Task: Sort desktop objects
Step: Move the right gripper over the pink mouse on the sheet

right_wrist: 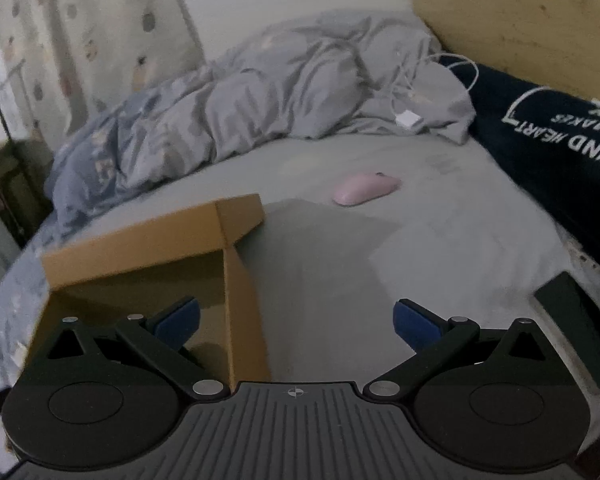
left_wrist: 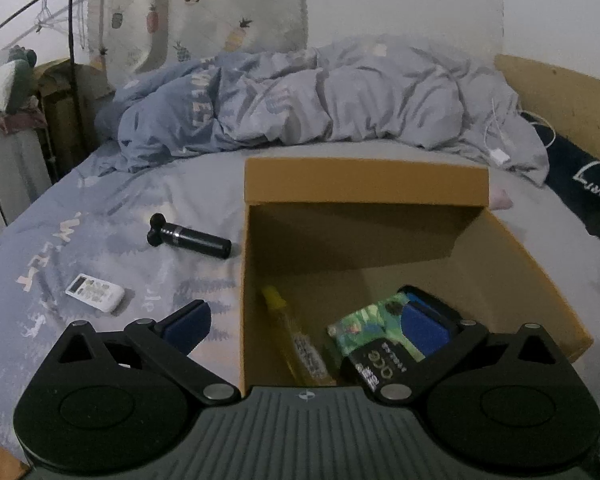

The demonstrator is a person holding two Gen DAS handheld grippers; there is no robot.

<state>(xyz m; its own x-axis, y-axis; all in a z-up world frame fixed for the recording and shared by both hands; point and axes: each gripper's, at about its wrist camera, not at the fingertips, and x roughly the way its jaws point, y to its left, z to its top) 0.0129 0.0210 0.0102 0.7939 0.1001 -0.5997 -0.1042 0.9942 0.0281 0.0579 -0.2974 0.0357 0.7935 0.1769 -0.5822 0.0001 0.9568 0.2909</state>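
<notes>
Black packet [left_wrist: 374,364] in cardboard box [left_wrist: 364,184] reads "ace"; pillow [right_wrist: 556,128] "KIND HEART".

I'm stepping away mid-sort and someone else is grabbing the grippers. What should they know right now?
Left gripper: open, empty, over the cardboard box.
Right gripper: open, empty, at the box's right side.
Done: yellow pen-like item and green packet lie in the box.
Left: black cylindrical device and white remote on the bed left of the box; pink mouse beyond it on the right.
</notes>
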